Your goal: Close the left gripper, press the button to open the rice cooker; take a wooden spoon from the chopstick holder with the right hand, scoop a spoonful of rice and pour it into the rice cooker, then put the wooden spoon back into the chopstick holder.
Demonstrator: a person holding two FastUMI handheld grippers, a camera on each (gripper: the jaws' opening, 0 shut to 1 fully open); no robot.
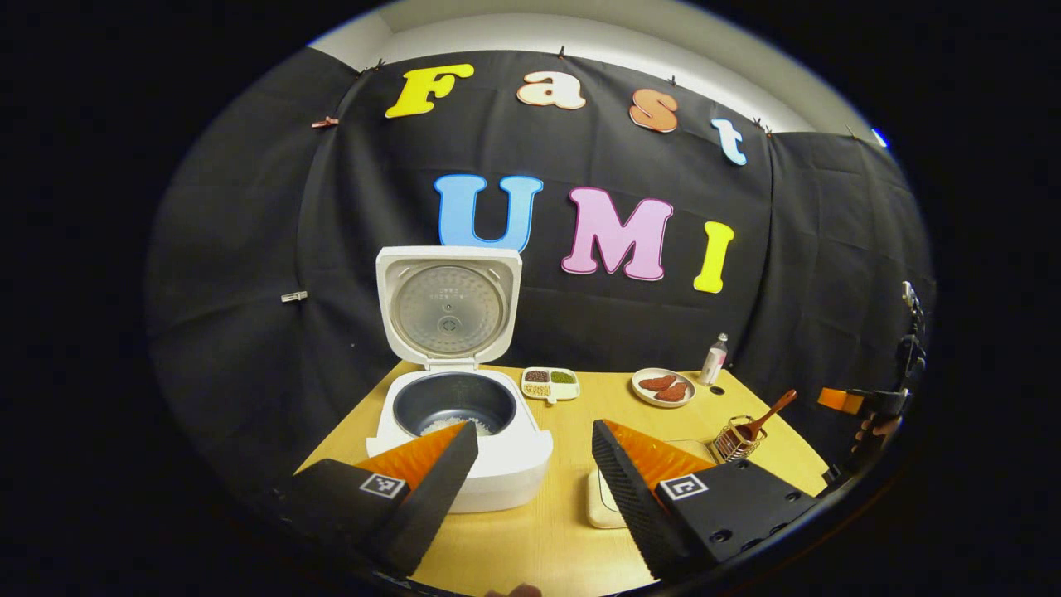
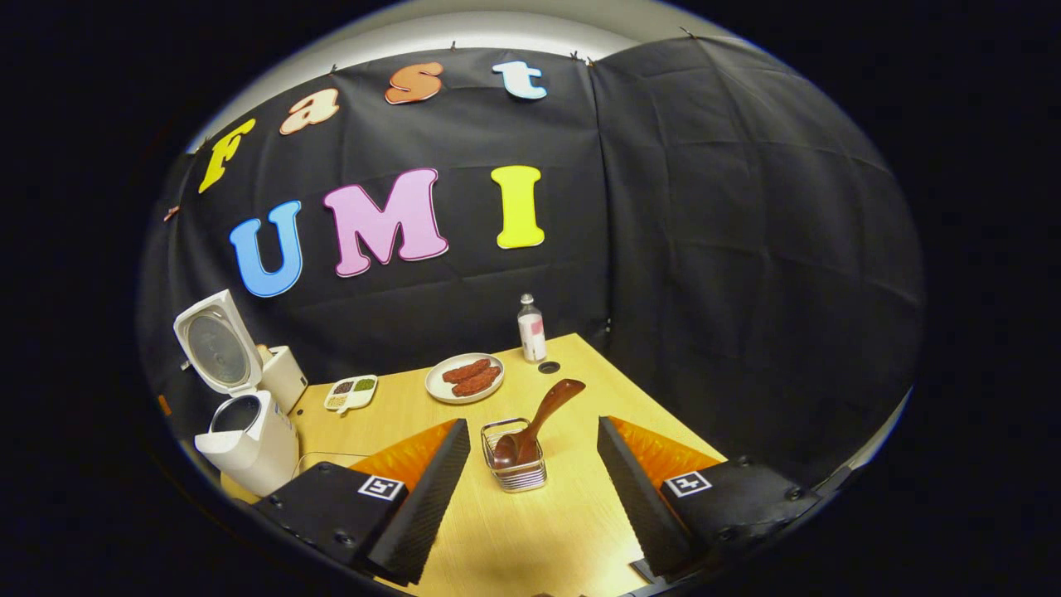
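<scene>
Both my grippers, left (image 1: 535,452) & right (image 2: 533,464), wide open, holding nothing. Spoon (image 2: 539,419) leans in holder (image 2: 514,466); risk: holder tips if bumped. Cooker (image 1: 460,431) lid up.

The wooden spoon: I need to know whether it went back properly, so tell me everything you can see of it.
The wooden spoon looks like dark reddish-brown wood with a smooth finish. It stands bowl-down in the wire chopstick holder on the table, its handle leaning up and out toward the back right in the right gripper view, ending in a broad rounded tip. Only the holder touches it. The right gripper hangs open in front, one finger to each side, clear of it.
</scene>
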